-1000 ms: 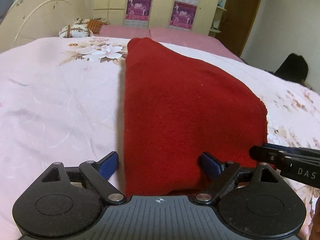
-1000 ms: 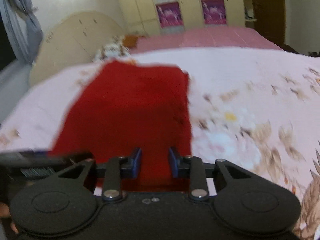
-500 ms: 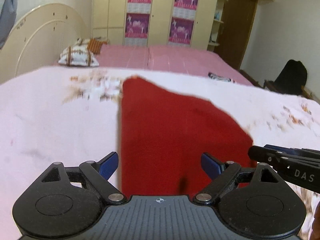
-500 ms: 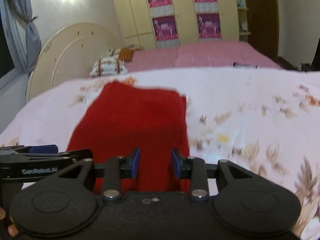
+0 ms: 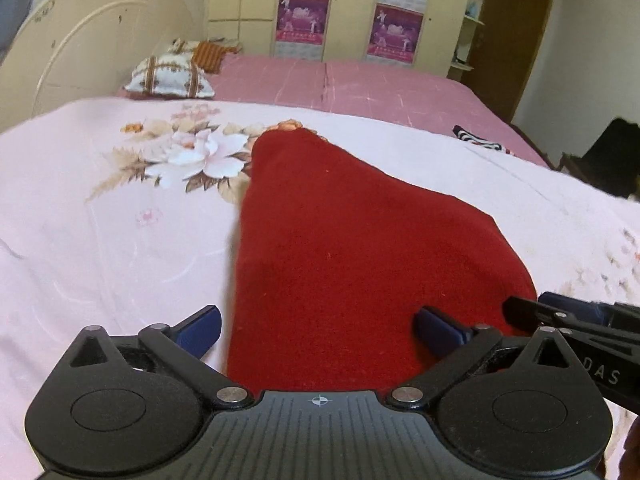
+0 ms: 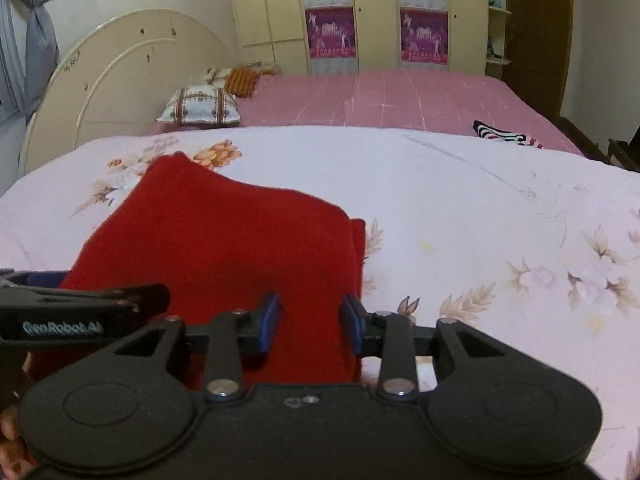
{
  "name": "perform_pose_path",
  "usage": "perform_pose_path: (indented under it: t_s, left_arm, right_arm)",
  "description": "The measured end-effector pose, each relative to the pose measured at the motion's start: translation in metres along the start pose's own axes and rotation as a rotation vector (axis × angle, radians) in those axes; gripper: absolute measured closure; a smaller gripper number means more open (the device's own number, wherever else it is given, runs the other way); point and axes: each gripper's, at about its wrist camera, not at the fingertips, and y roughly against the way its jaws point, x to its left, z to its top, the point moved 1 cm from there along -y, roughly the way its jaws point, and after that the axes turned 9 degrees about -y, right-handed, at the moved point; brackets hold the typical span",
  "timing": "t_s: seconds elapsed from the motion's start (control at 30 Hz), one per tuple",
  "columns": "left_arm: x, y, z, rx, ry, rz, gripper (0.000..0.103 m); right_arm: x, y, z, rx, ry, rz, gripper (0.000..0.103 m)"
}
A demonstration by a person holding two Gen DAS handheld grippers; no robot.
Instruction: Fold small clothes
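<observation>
A: Cloth (image 5: pixel 360 264)?
B: Flat on bed (image 5: pixel 100 240), farther off than before.
A: Tools?
B: Left tool (image 5: pixel 318 330) released, still widening; right tool (image 6: pixel 310 322) opening, gripping nothing.

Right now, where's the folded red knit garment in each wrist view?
Left wrist: folded red knit garment fills centre, running down to the camera between the opening jaws.
Right wrist: it sits left of centre, its right edge between the opening jaws.
Shared landmark: patterned white pillow by the headboard.
</observation>
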Motion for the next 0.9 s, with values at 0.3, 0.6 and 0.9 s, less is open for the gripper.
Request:
perform_pose_path:
  t_s: [0.3, 0.6, 0.9]
  left_arm:
    - [-0.012, 0.015, -0.004, -0.030, -0.061, 0.101, 0.000]
    - [-0.009, 0.078, -0.020, -0.015, -0.039, 0.123, 0.000]
    - [-0.010, 0.205, -0.051, -0.086, -0.130, 0.082, 0.000]
  right_arm:
    - [-0.008, 0.033, 0.001, -0.031, -0.100, 0.057, 0.034]
    - [-0.006, 0.099, -0.026, -0.028, -0.135, 0.077, 0.022]
    - [0.009, 0.207, -0.065, -0.005, -0.128, 0.131, 0.005]
